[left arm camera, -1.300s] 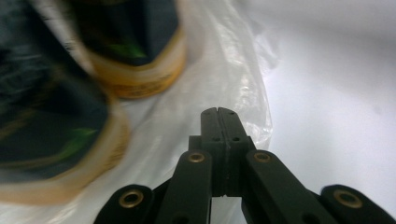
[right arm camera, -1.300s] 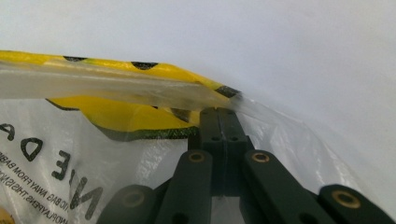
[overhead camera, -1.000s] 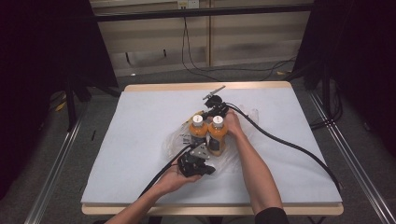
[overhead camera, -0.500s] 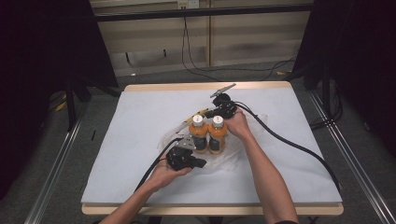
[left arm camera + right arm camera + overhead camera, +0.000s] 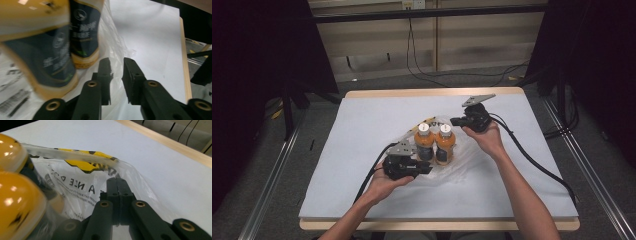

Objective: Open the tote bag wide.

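Observation:
Two orange bottles (image 5: 424, 142) (image 5: 444, 143) with white caps and dark labels stand upright side by side on a clear plastic bag (image 5: 467, 161) at the table's middle. My left gripper (image 5: 428, 169) lies low just in front of them; in the left gripper view its jaws have just been opening and stand slightly apart, with nothing between its fingertips (image 5: 106, 67) and the bottles (image 5: 37, 50) close by on the left. My right gripper (image 5: 455, 121) sits behind and right of the bottles. Its jaws are shut on the bag's film (image 5: 75, 182) beside the yellow-printed rim (image 5: 85, 161).
A white sheet (image 5: 362, 125) covers the wooden table, whose edge (image 5: 432, 92) runs along the far side. Black cables (image 5: 532, 160) trail from both grippers across the sheet toward the near edge. Metal rails flank the table on the floor.
My right gripper has moved away from the bottle tops toward the far right and risen. The left gripper has shifted a little to the left and up.

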A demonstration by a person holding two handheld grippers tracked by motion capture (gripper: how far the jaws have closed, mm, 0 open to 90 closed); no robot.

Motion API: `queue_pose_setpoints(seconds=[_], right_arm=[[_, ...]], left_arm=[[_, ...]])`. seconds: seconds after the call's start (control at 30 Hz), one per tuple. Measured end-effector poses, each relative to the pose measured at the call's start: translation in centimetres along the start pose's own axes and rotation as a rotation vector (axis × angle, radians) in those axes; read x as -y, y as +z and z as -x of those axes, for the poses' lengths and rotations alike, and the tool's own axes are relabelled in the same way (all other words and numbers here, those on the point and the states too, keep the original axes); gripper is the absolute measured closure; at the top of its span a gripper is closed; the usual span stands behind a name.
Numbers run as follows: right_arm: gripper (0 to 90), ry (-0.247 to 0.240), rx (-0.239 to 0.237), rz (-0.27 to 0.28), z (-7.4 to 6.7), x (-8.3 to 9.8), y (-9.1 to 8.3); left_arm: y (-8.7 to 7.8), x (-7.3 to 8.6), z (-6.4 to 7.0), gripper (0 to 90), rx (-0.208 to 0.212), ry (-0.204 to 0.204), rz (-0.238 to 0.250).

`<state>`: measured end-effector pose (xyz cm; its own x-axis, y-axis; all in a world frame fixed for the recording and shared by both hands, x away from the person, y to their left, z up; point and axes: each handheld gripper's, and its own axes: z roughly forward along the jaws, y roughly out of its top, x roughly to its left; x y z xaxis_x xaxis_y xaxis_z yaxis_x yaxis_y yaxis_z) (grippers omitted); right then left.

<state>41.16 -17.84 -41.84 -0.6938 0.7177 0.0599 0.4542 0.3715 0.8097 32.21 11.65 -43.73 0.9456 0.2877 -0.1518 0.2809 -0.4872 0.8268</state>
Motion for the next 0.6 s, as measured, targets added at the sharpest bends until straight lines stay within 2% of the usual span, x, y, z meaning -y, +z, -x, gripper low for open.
queue_pose_setpoints(seconds=[0.07, 0.1, 0.2, 0.27, 0.3, 0.4, 0.43, 0.5, 0.53, 0.6], right_arm=[[78.7, 0.009, 0.013, 0.019, -0.1, 0.6, -1.1], [78.7, 0.008, 0.020, 0.030, -0.3, 0.9, -1.7], [75.0, 0.001, 0.033, 0.049, -0.7, 1.7, -3.3], [73.6, -0.023, 0.056, 0.048, -1.0, 2.3, -4.4], [69.1, -0.016, 0.050, 0.059, -1.1, 2.6, -4.8], [58.3, -0.008, 0.078, 0.074, -1.6, 3.2, -6.3], [53.2, -0.002, 0.072, 0.085, -1.7, 3.4, -6.8], [50.7, 0.006, 0.089, 0.096, -2.1, 3.8, -8.0], [48.0, 0.012, 0.078, 0.108, -2.3, 4.0, -8.6], [40.9, 0.028, 0.077, 0.123, -2.6, 4.4, -9.5]], left_arm=[[-0.7, 0.1, -0.1, 68.1, -0.023, 0.004, 0.009], [-1.1, 0.1, 0.0, 63.8, -0.049, 0.009, 0.011], [-2.2, 0.2, -0.1, 52.3, -0.074, -0.023, 0.040], [-2.6, 0.1, 0.0, 47.5, -0.084, -0.025, 0.055], [-2.8, 0.1, 0.1, 44.7, -0.096, -0.020, 0.055], [-3.3, 0.2, 0.2, 34.6, -0.118, -0.023, 0.062], [-3.5, 0.3, 0.2, 31.3, -0.134, -0.024, 0.059], [-3.9, 0.6, 0.0, 25.9, -0.151, -0.031, 0.061], [-4.2, 0.7, -0.1, 24.0, -0.154, -0.044, 0.059], [-4.8, 0.9, -0.1, 20.2, -0.179, -0.040, 0.066]])
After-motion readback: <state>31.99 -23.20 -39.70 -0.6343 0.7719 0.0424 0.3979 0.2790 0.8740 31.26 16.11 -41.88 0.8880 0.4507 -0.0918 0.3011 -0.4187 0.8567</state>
